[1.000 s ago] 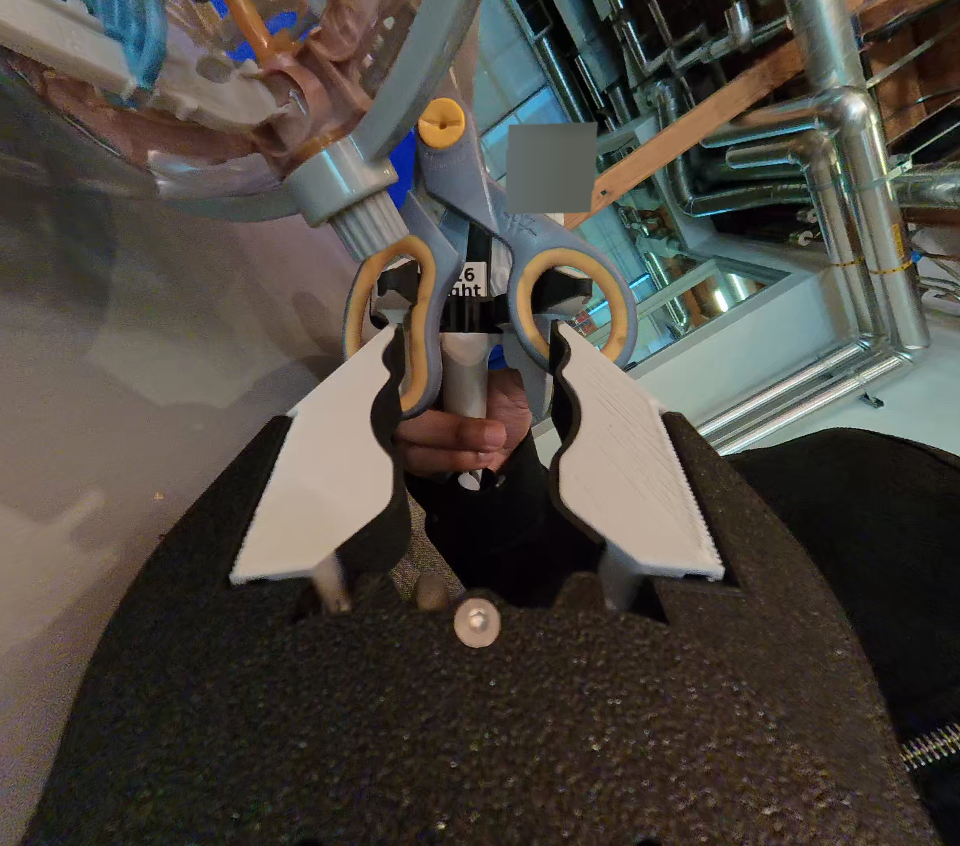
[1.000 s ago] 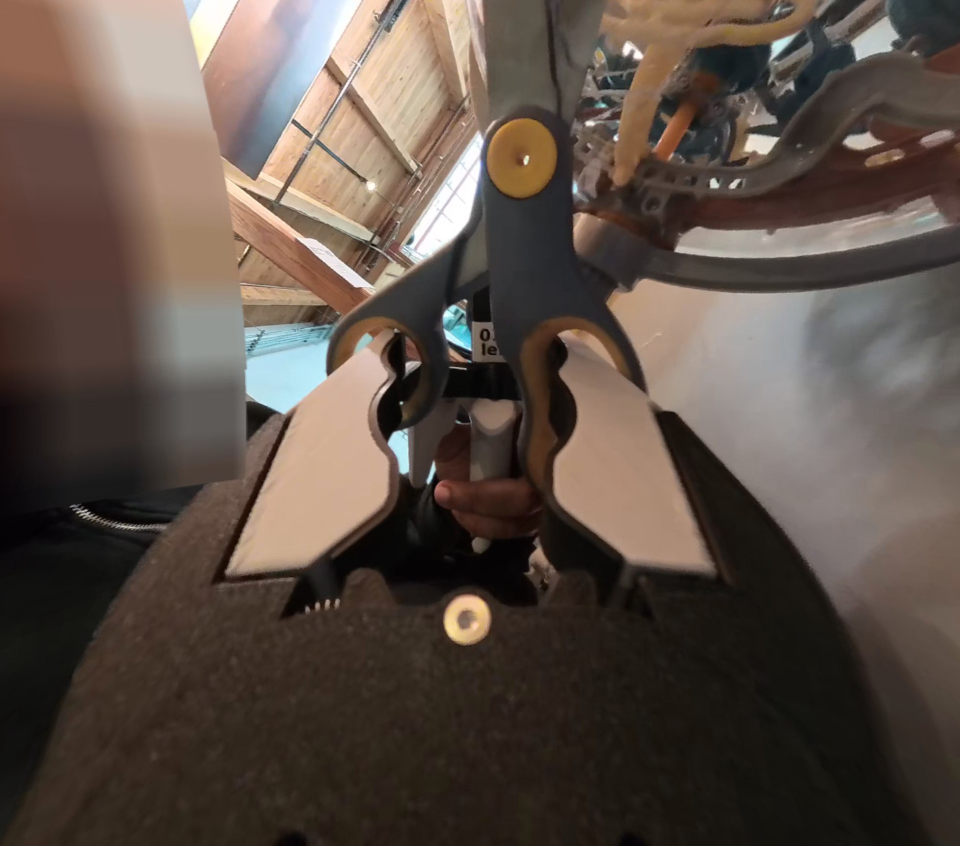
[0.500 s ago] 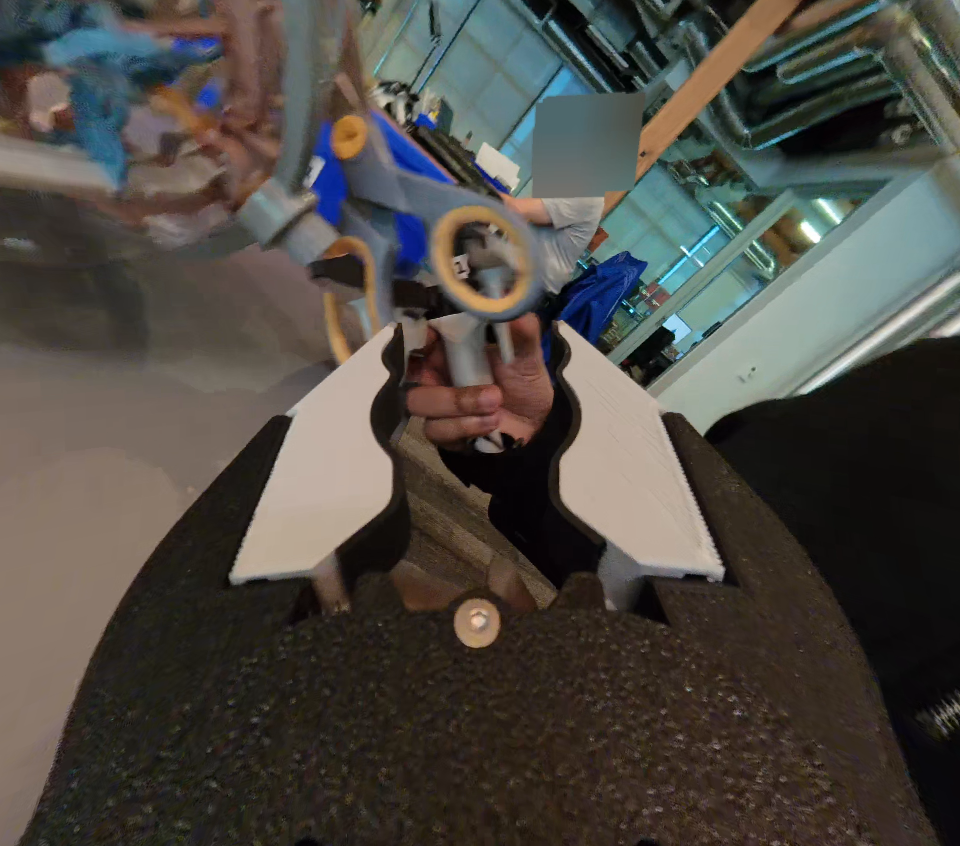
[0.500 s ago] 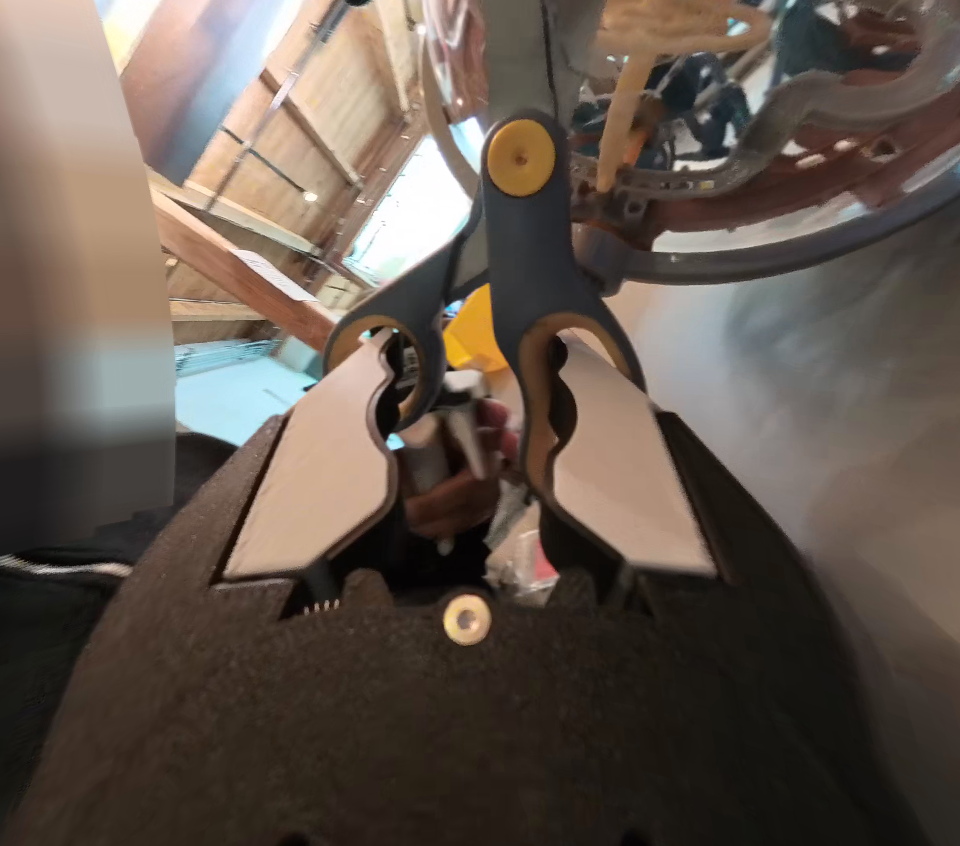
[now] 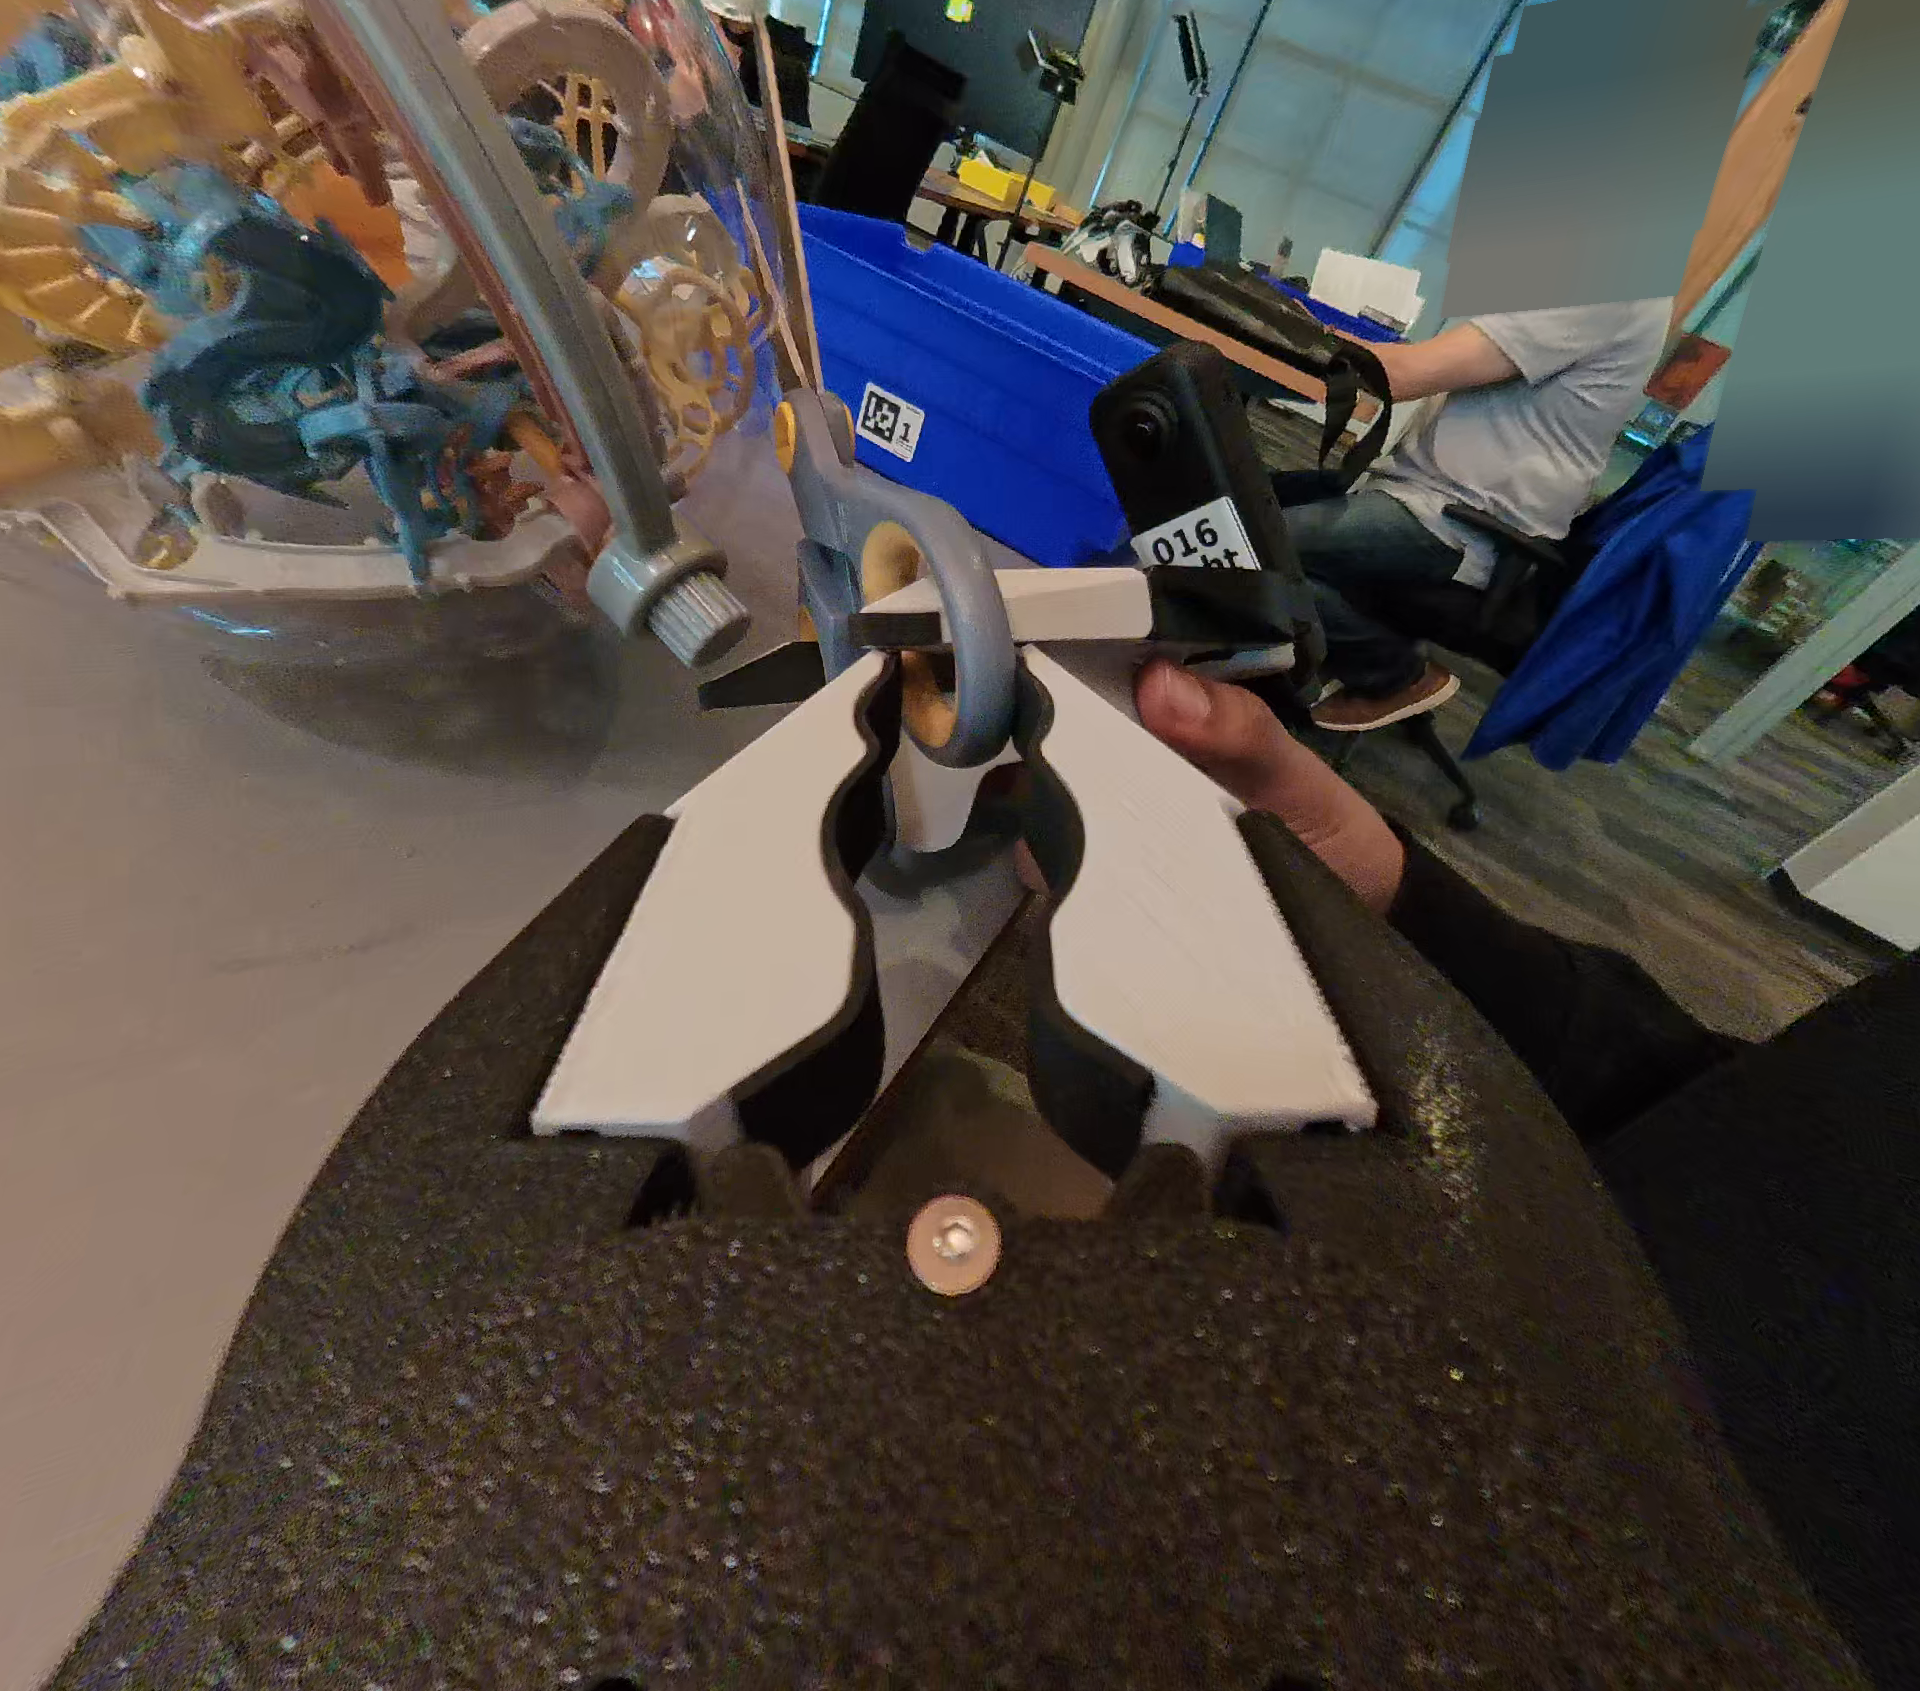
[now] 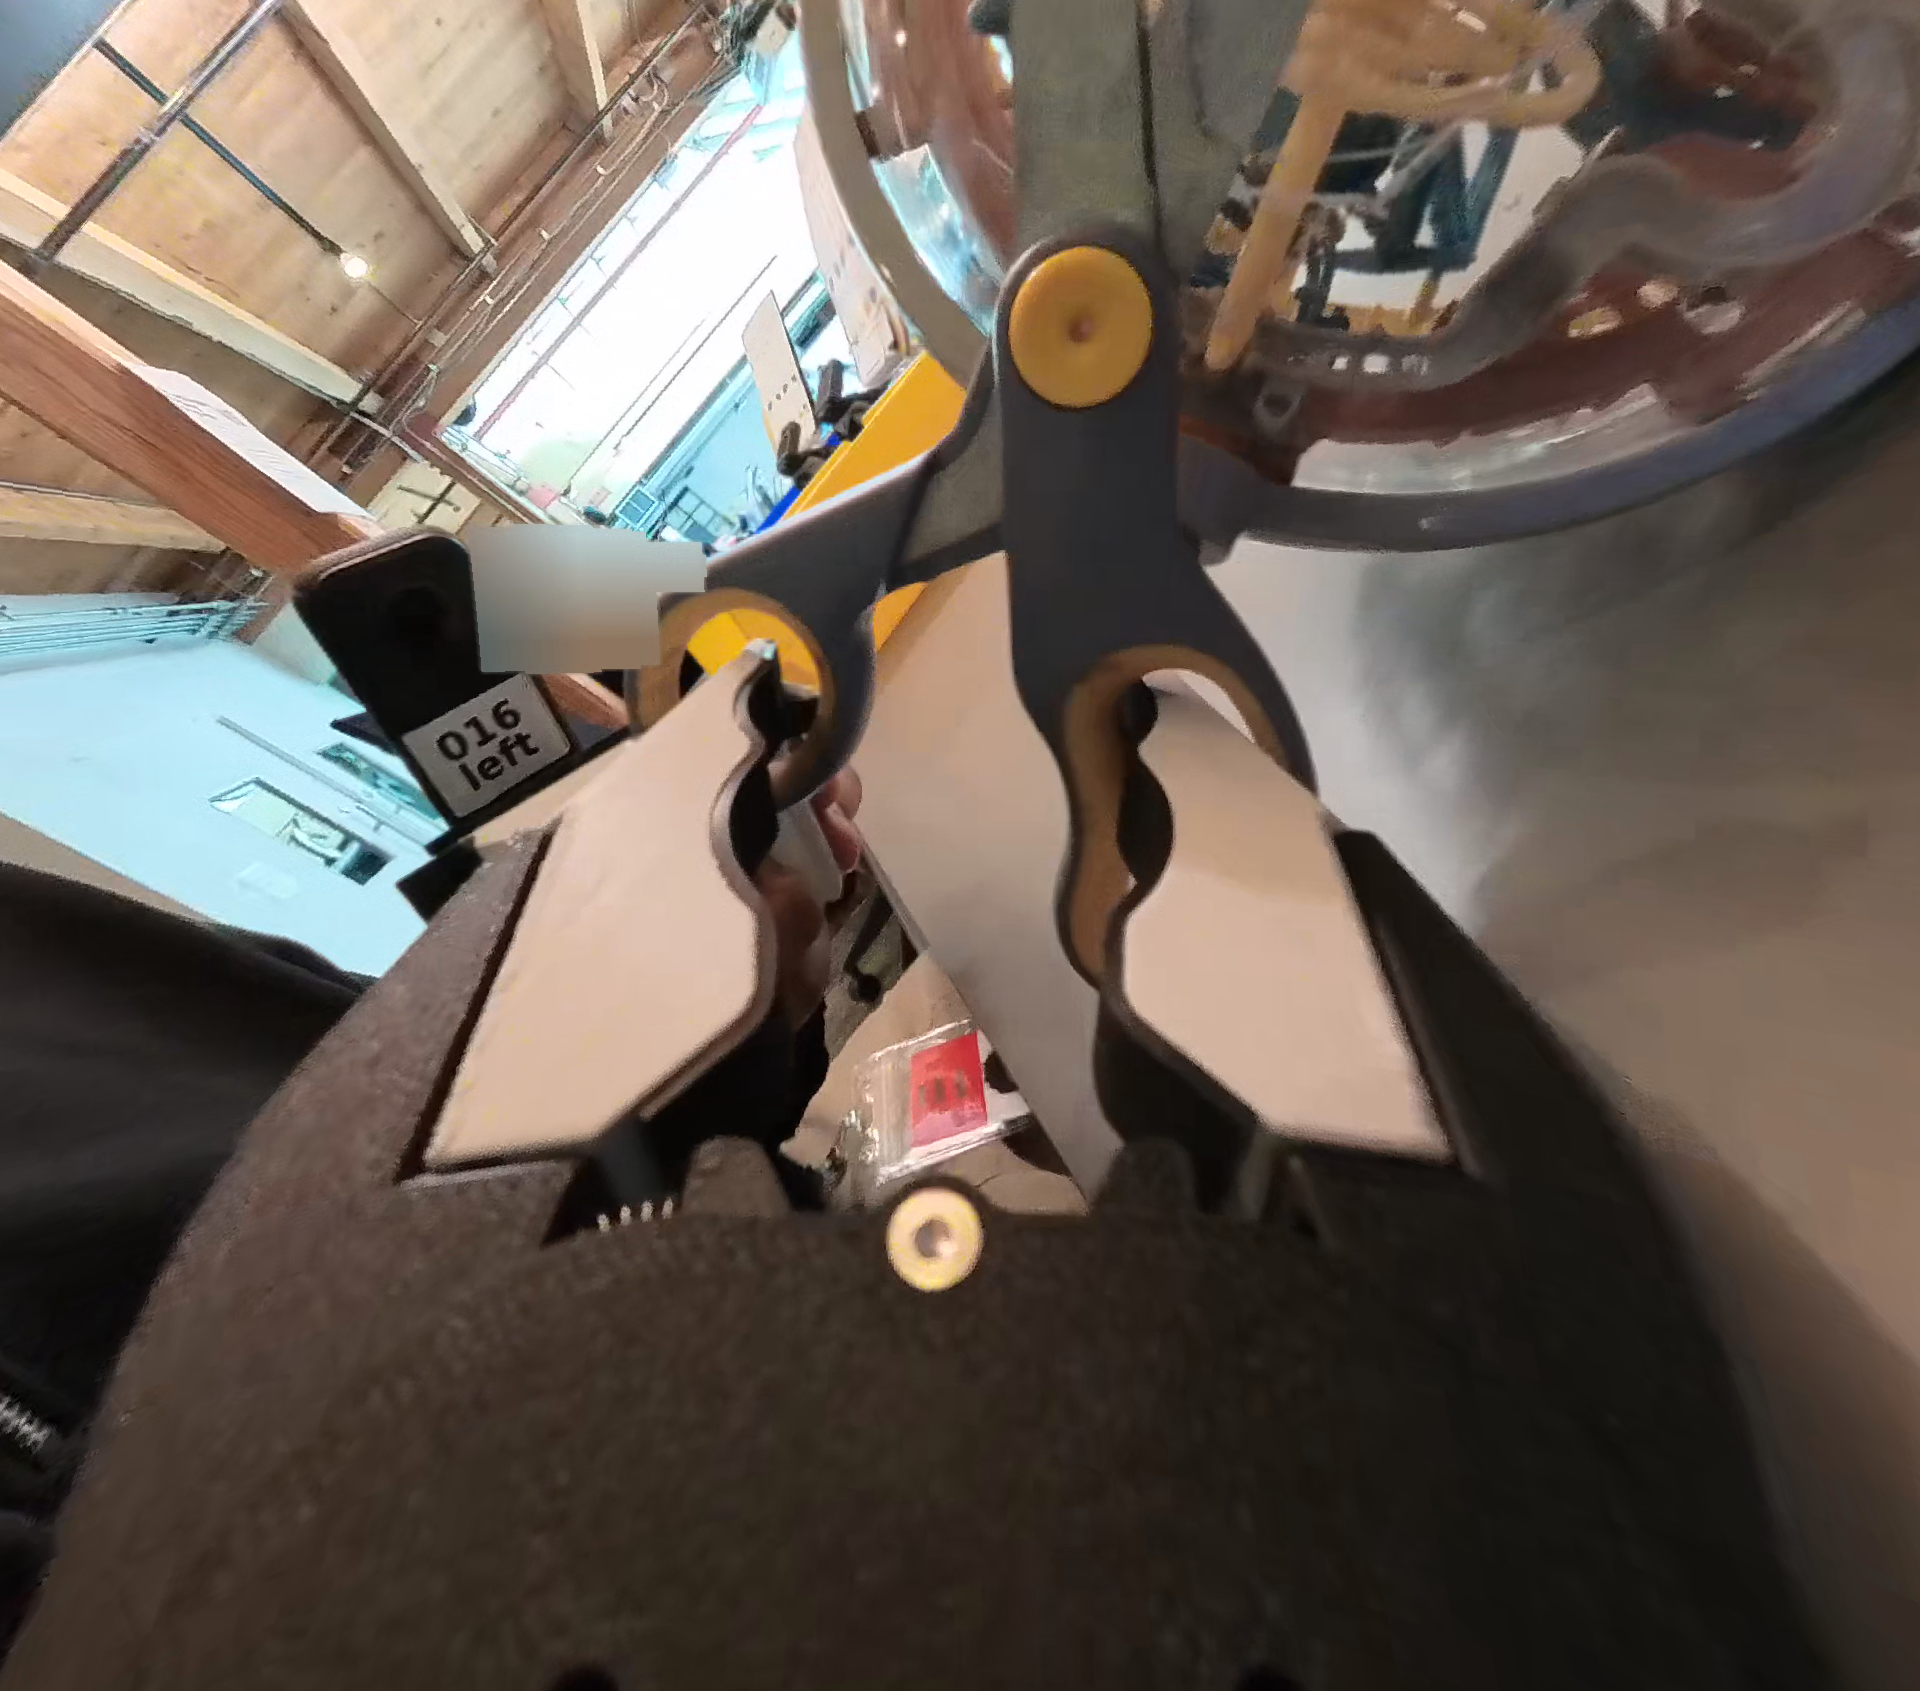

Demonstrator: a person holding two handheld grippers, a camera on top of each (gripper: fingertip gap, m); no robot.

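Note:
A pair of scissors (image 6: 1101, 561) with grey-blue handles, yellow-lined loops and a yellow pivot points up beside a clear sphere (image 6: 1558, 187). My right gripper (image 6: 966, 675) is open, with one fingertip (image 6: 753, 685) inside the left loop and the other inside the right loop. In the left wrist view the scissors (image 5: 956, 602) are seen edge-on. My left gripper (image 5: 956, 691) is shut on one handle loop. The right gripper's fingers (image 5: 1039, 597) cross just above it, held by a hand (image 5: 1247, 758). The left gripper's body (image 6: 416, 654) shows at the left of the right wrist view.
The clear sphere (image 5: 312, 239), filled with tan, brown and blue plastic tracks, rests on a grey table (image 5: 260, 914) close to the scissors. A blue bin (image 5: 956, 363) stands behind. A seated person (image 5: 1507, 436) and a monitor (image 5: 987, 20) are farther off.
The left wrist view has swung down from the ceiling to room level. The scissors now sit edge-on to the left gripper, whose fingers have narrowed onto a handle loop. The right gripper's fingers stay in the loops.

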